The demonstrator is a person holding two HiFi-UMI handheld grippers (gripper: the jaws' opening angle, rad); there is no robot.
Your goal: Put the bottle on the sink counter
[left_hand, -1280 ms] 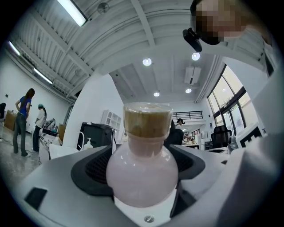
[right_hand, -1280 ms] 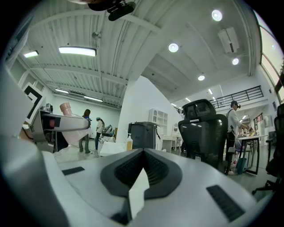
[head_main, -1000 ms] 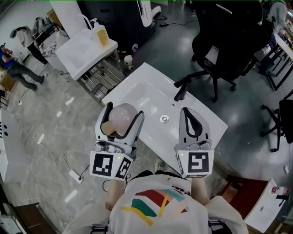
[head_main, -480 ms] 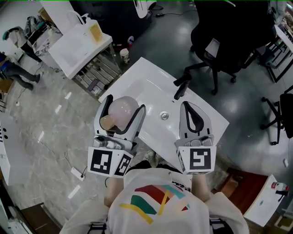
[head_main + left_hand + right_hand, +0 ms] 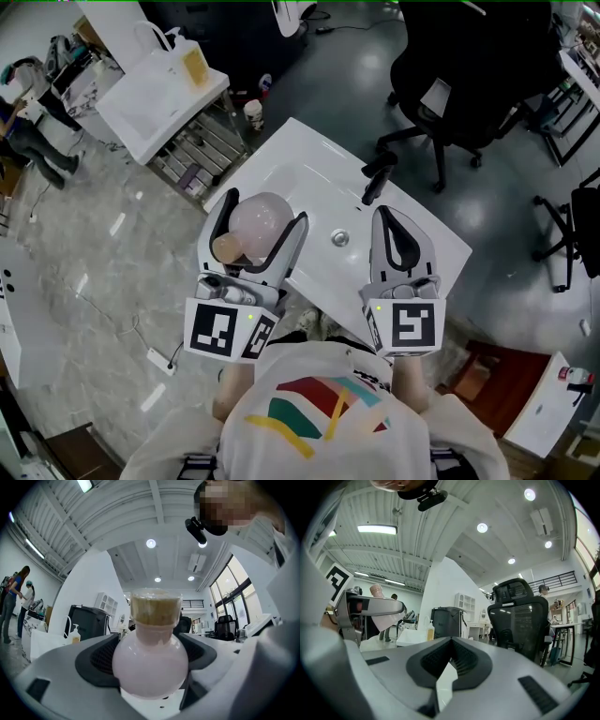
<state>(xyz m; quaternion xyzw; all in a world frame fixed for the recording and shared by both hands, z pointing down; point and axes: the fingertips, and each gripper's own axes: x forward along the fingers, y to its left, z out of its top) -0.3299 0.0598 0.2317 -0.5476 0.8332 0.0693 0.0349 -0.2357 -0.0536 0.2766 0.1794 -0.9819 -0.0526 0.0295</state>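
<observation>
A round pale pink bottle [image 5: 261, 217] with a cork stopper [image 5: 225, 248] lies between the jaws of my left gripper [image 5: 262, 210], which is shut on its bulb. The stopper points back toward the person. In the left gripper view the bottle [image 5: 151, 660] fills the gap between the jaws, stopper uppermost. It hangs over the front left part of the white sink counter [image 5: 300, 155]. My right gripper [image 5: 391, 216] is shut and empty over the counter's right side, near the drain [image 5: 338, 238]. In the right gripper view its jaws [image 5: 449, 644] meet with nothing between them.
A black faucet [image 5: 378, 175] stands at the counter's far edge. A black office chair [image 5: 464, 84] is behind the sink. A second white sink unit [image 5: 155, 94] with a soap bottle [image 5: 195, 66] stands at the back left, and a cup [image 5: 251, 113] sits on the floor.
The left gripper has crept a little forward over the sink with the bottle still in it. The right gripper has barely moved.
</observation>
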